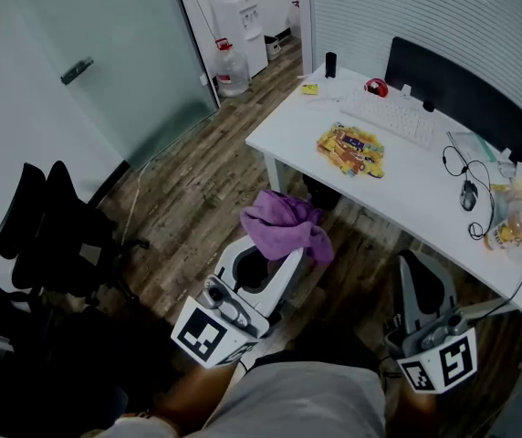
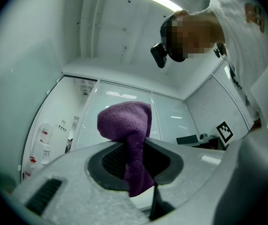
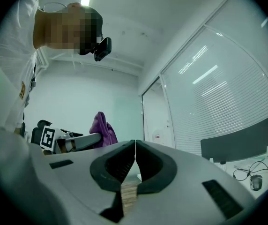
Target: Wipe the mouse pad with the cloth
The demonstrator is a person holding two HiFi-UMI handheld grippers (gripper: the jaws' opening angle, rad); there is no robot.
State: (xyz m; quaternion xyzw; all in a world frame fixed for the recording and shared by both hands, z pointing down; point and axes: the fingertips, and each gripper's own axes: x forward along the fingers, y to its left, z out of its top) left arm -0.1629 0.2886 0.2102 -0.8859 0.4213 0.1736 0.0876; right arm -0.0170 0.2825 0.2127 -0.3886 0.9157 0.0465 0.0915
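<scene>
The print on the yellow, many-coloured pad [image 1: 350,150] is too small to read, and the only other marks are the black-and-white square markers on the gripper cubes. The left gripper [image 2: 135,149] is clamped on the purple cloth [image 2: 124,120], which bunches above the jaws and hangs down between them. The right gripper [image 3: 135,148] has its jaws pressed together with nothing in them. In the head view both grippers are held over the wooden floor [image 1: 197,181], short of the white desk [image 1: 425,176]. The pad lies flat on the desk beyond the cloth and well apart from it, just in front of the keyboard [image 1: 391,115]. A mouse [image 1: 468,194] with its cable sits further right on the desk, beyond the right gripper.
</scene>
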